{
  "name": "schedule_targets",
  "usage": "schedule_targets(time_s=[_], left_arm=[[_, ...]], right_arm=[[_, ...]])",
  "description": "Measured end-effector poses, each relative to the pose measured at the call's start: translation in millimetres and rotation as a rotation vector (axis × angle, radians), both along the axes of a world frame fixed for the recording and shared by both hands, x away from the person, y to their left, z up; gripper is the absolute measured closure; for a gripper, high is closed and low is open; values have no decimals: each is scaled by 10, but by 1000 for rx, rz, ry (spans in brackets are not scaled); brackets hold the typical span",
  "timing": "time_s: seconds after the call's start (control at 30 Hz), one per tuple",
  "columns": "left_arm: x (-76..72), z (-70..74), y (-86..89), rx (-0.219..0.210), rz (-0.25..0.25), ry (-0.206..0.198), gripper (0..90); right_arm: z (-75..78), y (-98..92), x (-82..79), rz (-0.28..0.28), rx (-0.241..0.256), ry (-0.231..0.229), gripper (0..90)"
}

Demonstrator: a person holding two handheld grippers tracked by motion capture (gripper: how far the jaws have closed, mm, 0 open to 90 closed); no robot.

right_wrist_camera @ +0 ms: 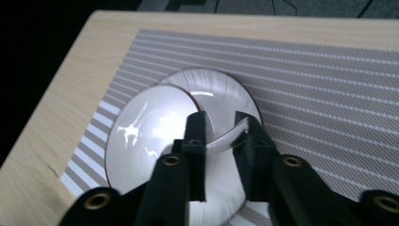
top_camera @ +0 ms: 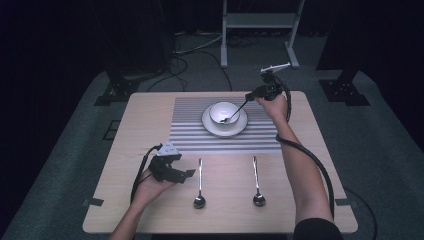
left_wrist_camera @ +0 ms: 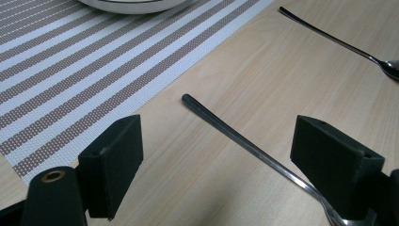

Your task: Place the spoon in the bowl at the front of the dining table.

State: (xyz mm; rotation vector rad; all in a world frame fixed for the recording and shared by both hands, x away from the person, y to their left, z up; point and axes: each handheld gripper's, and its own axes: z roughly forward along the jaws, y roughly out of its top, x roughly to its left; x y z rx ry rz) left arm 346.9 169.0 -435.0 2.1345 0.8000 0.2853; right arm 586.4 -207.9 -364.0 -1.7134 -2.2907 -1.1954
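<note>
One spoon (top_camera: pixel 234 114) is held clamped in the right gripper (top_camera: pixel 248 96), its tip lowered into the bowl (top_camera: pixel 223 112) on the far placemat (top_camera: pixel 190 125). Two spoons (top_camera: pixel 199 182) (top_camera: pixel 257 181) are left on the near table, the left gripper (top_camera: pixel 189 174) spread apart beside the left one.

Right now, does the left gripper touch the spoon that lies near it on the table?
Apart. In the left gripper view, the left gripper is open, and the spoon handle lies on the table between its jaws, touching neither.

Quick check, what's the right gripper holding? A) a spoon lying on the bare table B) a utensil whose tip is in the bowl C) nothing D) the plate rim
B: the right gripper is shut on a utensil by its handle, and the tip reaches down into the bowl on the plate.
</note>
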Motion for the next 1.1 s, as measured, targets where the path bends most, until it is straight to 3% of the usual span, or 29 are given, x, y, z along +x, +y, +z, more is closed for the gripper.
schedule_targets(time_s=[0.23,0.57,1.1], left_arm=[[-1,-8,0,-1,0,-1,165],[1,-9,19,6,4,-2,165],[20,-17,37,2,26,7,135]], right_arm=[[-5,-99,-101,12,-15,11,567],[-15,-212,-311,53,-17,-8,452],[-115,-211,-613,125,-57,-25,349]])
